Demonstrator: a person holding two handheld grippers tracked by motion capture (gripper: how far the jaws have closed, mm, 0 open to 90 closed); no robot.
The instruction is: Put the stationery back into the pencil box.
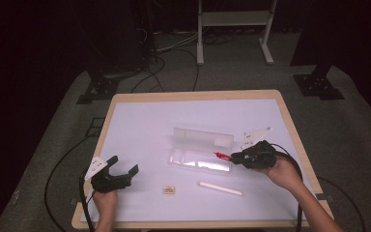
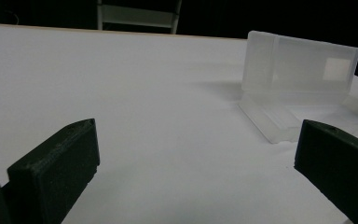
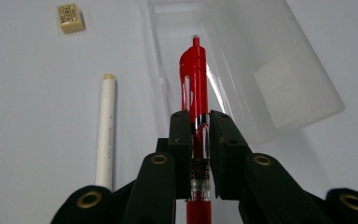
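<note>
In the right gripper view, the near end of the red pen (image 3: 196,93) is cut off by the bottom edge, and part of its barrel is hidden between the jaws of the right claw (image 3: 198,122), which are pressed together on it. The print on the clear section of the barrel is only partly readable. The pen's clip end points away from the camera, over the open clear plastic case (image 3: 261,60). Whether the tip touches the case floor cannot be told. In the high view the pen (image 1: 221,155) shows as a small red stub sticking out of the right claw (image 1: 235,156) at the right end of the case's lower tray (image 1: 198,160).

Left of the pen in the right gripper view, a white stick (image 3: 106,130) lies on the table (image 3: 28,116), its near end hidden behind the claw's body. Farther off is a small tan eraser (image 3: 70,18); its label is too small to read.

The left claw (image 1: 125,166) rests near the table's front left corner, jaws wide apart with nothing between them. In the left gripper view both jaws are cut off by the frame, and beyond them the case's upright lid (image 2: 303,65) stands well apart, its frosted walls blurring whatever is inside.
</note>
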